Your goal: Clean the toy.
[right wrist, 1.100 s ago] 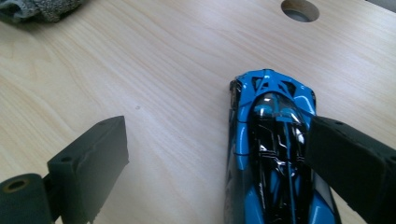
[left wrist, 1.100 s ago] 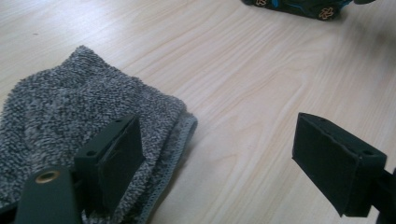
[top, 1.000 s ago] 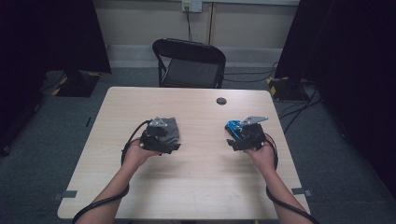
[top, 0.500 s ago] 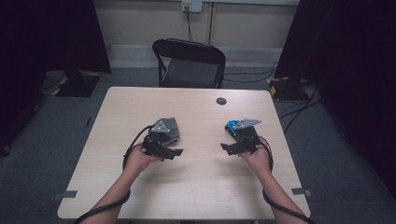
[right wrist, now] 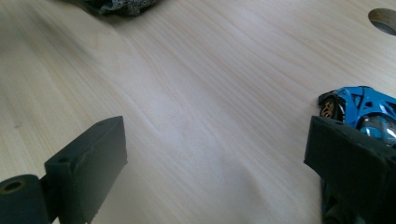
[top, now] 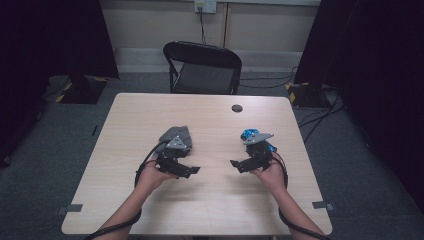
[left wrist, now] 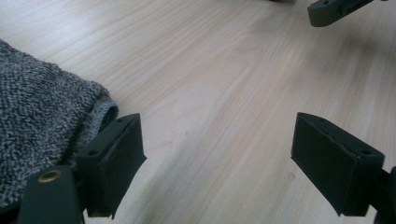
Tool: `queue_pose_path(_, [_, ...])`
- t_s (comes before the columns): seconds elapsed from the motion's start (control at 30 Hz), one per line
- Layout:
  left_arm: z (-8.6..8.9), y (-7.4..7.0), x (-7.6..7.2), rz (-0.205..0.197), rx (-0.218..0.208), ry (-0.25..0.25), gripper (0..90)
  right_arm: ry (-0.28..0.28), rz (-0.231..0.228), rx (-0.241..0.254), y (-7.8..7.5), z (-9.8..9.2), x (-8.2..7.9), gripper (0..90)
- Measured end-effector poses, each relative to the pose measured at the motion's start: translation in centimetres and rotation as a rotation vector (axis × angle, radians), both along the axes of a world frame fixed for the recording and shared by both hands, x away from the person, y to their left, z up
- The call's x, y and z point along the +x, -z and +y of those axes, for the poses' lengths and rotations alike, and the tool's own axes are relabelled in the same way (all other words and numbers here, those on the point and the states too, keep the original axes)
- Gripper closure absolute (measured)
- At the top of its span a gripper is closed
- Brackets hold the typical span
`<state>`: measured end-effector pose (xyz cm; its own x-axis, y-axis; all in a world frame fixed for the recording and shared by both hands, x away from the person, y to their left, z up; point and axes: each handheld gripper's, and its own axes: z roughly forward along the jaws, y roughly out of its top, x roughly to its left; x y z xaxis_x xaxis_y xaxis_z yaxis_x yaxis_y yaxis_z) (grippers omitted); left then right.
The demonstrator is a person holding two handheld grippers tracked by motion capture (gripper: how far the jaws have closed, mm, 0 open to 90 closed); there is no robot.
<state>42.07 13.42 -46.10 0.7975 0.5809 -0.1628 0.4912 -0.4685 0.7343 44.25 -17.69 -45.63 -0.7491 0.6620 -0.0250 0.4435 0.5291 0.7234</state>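
Judging from how things lie, two slips are to be feared. The left gripper [top: 186,171] is held with its jaws wide and nothing between them, and the speckled grey knitted cloth [left wrist: 42,126] lies just beside one jaw; its rolled hem could be snagged and dragged if the jaw is swept sideways. The right gripper [top: 239,164] is likewise spread wide and empty, with the small blue toy car [right wrist: 357,105] close against one jaw, so the car, being on wheels, could be nudged and rolled away. Both things rest on a pale wood-grain table [top: 210,205] with a round cable hole [top: 237,108]. Beyond it a black folding chair [top: 202,67] is seen, with grey carpet, dark curtains and a cream wall behind.
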Motion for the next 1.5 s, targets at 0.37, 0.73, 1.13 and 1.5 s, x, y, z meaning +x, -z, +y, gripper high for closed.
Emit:
queue_pose_path(0.37, [0.0, 0.4, -0.8, 0.001, -0.008, 0.021, 16.8, -0.043, 0.02, 0.005, 0.4, 0.9, -1.0, 4.2])
queue_pose_path(0.73, [-0.5, 0.6, -1.7, 0.006, -0.004, 0.053, 17.5, -0.091, 0.03, -0.014, 1.0, 1.9, -2.0, 3.2])
queue_pose_path(1.13, [-0.8, 1.1, -2.6, 0.004, 0.025, 0.089, 17.8, -0.106, 0.04, -0.028, 1.6, 1.8, -2.8, 2.9])
queue_pose_path(1.5, [-0.8, 1.4, -3.8, -0.008, 0.04, 0.117, 17.8, -0.14, 0.042, -0.059, 2.0, 1.7, -3.9, 2.3])
